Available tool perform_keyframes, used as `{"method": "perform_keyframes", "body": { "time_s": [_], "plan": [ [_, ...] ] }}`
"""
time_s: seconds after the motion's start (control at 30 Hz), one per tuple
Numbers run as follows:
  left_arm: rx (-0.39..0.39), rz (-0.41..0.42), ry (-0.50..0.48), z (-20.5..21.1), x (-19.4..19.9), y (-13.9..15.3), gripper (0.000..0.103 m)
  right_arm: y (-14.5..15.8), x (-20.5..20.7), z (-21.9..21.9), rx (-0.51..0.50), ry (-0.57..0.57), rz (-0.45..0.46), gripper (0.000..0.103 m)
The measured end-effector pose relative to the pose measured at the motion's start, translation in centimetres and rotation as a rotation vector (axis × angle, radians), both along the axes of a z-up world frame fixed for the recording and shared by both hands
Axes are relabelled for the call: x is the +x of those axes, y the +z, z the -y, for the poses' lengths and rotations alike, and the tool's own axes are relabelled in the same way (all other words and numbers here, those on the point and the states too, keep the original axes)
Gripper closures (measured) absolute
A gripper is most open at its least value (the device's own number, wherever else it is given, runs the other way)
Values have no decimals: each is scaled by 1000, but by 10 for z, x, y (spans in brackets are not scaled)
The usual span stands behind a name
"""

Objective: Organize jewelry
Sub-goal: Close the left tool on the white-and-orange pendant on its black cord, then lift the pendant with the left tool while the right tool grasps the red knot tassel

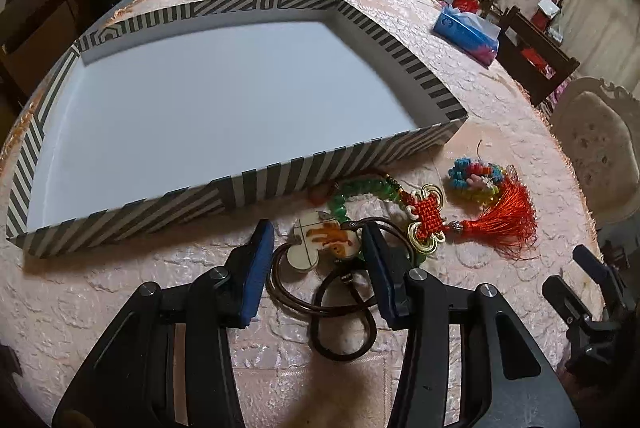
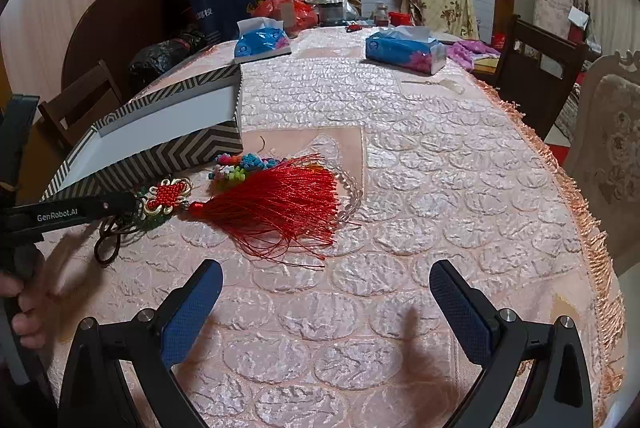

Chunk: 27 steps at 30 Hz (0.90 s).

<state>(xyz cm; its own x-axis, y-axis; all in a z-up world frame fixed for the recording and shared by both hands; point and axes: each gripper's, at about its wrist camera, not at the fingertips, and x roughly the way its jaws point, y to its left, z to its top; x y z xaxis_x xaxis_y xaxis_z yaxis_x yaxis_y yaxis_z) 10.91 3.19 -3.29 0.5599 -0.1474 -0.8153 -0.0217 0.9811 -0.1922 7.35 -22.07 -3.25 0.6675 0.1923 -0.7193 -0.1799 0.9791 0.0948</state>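
Left gripper (image 1: pixel 318 232) tilted steeply down at the counter (image 1: pixel 500 116), fingers (image 1: pixel 256 268) narrowed either side of a cream pendant (image 1: pixel 320 240) with an orange mark; whether the pads actually press on it cannot be told. The pendant's brown cord (image 1: pixel 340 304) loops back toward the camera between the fingers.

Right gripper (image 2: pixel 326 288) angled down over bare pink cloth, fingers (image 2: pixel 192 304) spread wide with nothing between them. A hand (image 2: pixel 24 312) shows at the left edge of the right wrist view.

Jewelry lies just beside the near wall of the striped box (image 1: pixel 280 172): green bead strand (image 1: pixel 360 188) curving along the wall, red knot charm (image 1: pixel 428 216) with its tassel (image 1: pixel 504 220) fanned out away from the box, long axis roughly parallel to the wall. A multicoloured bracelet (image 1: pixel 476 178) sits by the box's corner, touching the tassel. The box's white interior holds nothing
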Motion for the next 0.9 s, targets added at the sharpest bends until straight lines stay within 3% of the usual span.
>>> {"method": "perform_keyframes", "body": {
  "time_s": [0.17,0.37,0.5,0.6,0.67,0.73,0.8,0.9],
  "plan": [
    [-25,15,-7,-4,-7,6,65,-1,2,2,9,-5,-7,0],
    [-27,75,-27,-18,-31,42,65,3,0,10,36,-18,-1,0],
    [13,69,-44,-28,-47,51,65,16,2,6,115,66,14,1],
    [43,30,-24,-37,-55,43,65,28,11,-13,174,207,13,7],
    [20,13,9,-45,-59,34,65,31,22,-35,192,337,-8,25],
    [5,6,34,-50,-59,29,65,25,34,-59,150,453,-38,38],
    [-5,13,44,-53,-60,30,65,17,44,-72,86,490,-55,53],
    [-15,28,53,-56,-60,32,65,6,57,-80,13,543,-66,56]
  ]
}}
